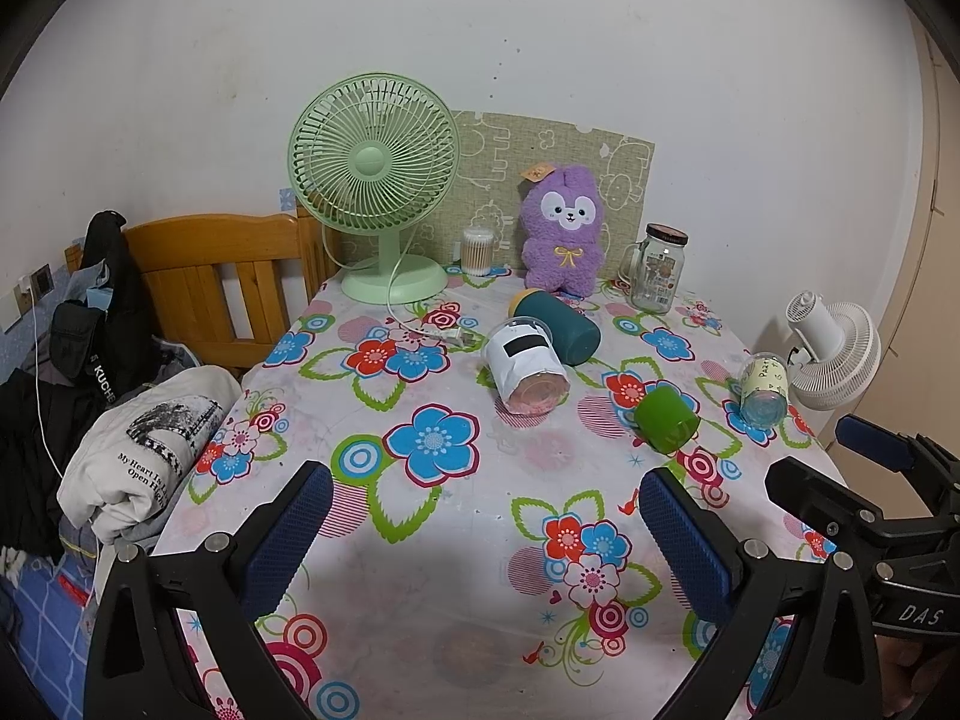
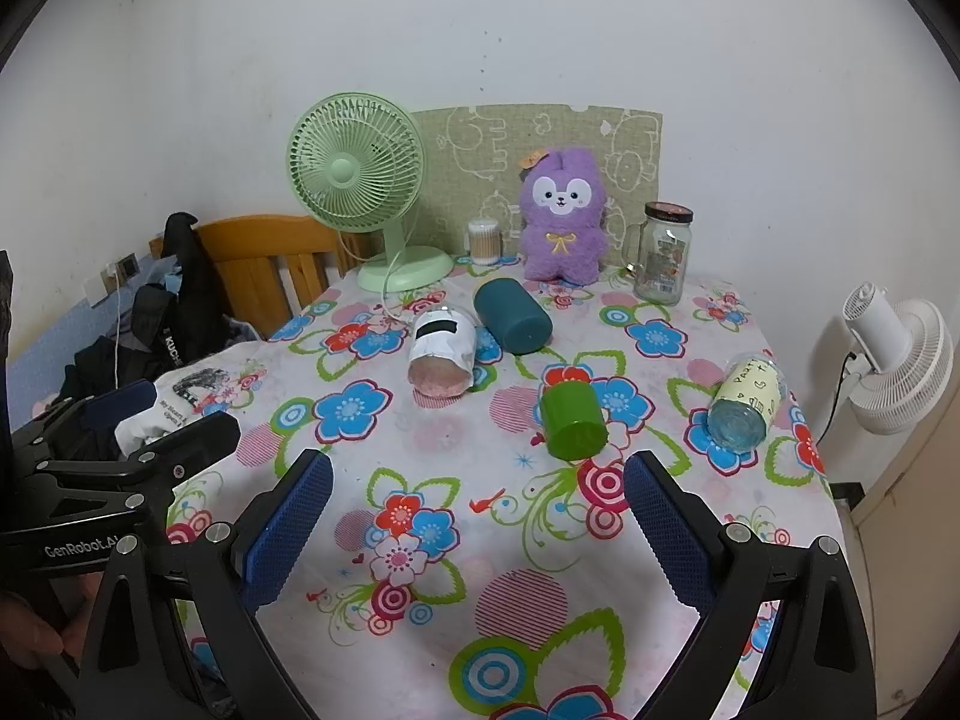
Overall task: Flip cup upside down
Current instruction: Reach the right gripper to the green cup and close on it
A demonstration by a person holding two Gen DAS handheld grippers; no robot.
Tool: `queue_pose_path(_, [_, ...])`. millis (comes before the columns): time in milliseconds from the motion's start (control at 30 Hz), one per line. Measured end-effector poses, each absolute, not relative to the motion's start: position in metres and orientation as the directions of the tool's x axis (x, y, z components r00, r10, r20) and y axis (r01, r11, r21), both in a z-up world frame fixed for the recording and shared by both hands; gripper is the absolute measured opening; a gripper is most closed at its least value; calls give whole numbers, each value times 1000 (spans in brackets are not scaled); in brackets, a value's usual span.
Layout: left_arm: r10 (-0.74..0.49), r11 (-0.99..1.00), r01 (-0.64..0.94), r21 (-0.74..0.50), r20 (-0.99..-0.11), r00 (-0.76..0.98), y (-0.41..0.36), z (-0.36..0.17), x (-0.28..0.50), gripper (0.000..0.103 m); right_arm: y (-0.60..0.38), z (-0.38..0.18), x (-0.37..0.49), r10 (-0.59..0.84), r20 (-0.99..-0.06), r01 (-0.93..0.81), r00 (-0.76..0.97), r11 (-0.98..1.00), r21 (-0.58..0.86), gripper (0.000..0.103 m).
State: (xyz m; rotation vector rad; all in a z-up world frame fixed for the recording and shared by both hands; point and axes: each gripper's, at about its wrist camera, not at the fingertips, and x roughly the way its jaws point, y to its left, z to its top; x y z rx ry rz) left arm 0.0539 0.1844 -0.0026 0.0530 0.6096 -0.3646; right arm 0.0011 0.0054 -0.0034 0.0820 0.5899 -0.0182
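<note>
Left tool (image 1: 486, 534) is hovering over the near part of the counter (image 1: 372, 588) with its blue-padded fingers (image 1: 288, 531) spread wide, gripping nothing and touching nothing; right tool (image 2: 480, 525) is doing the same alongside it, fingers equally far apart and empty, its black frame also showing at the right edge of the left wrist view. Four cups are lying on their sides on the flowered cloth. The green cup (image 2: 573, 423) is resting nearest, ahead of the right tool and just past its right finger, its closed base facing the camera. Off to the right, near the counter edge, a clear cup with a pale yellow label (image 2: 746, 402) is lying tilted, its base toward the camera. Farther back toward the middle, a white-wrapped cup (image 2: 441, 354) bearing a black rectangle is showing a pinkish end, and a dark teal cup (image 2: 513, 315) is lying just beside it, apparently touching it. Whether anything is inside any of these cannot be told. Along the back of the counter are standing a green desk fan (image 1: 375, 180) with its white cord trailing across the cloth, a small container of cotton swabs (image 1: 478, 251), a purple plush toy (image 1: 564, 228) and a lidded glass jar mug (image 1: 657, 267), upright. A white clip fan (image 2: 900, 354) is sitting off the right edge; a wooden headboard (image 1: 222, 270) and piled clothing (image 1: 144, 456) are lying to the left. Open cloth is lying between both tools and the green cup.
</note>
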Motion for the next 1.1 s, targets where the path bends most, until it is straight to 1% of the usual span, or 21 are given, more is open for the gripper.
queue_pose_path(267, [-319, 935, 350, -58, -569, 758, 184, -3, 55, 103, 6, -6, 1, 9, -562, 36, 827, 997, 69, 99])
queue_pose_path(467, [-321, 933, 354, -61, -580, 749, 187, -5, 57, 103, 0, -14, 13, -2, -583, 52, 812, 996, 70, 99])
queue_pose_path(600, [-322, 931, 361, -58, -600, 732, 182, -14, 70, 103, -13, -23, 30, -7, -615, 75, 788, 994, 85, 99])
queue_pose_path(833, [-316, 921, 388, -27, -635, 705, 168, -25, 91, 103, -32, -46, 69, -42, -675, 102, 736, 994, 49, 99])
queue_pose_path(967, [-321, 911, 411, -19, -657, 682, 159, -31, 110, 103, -44, -62, 94, -29, -709, 105, 704, 992, 64, 99])
queue_pose_path(1067, [-328, 901, 434, -12, -676, 660, 150, -37, 124, 103, -51, -74, 111, -38, -729, 111, 684, 992, 53, 96])
queue_pose_path(1100, [-326, 899, 438, -9, -682, 655, 149, -38, 127, 103, -53, -78, 116, -40, -736, 114, 676, 992, 51, 91])
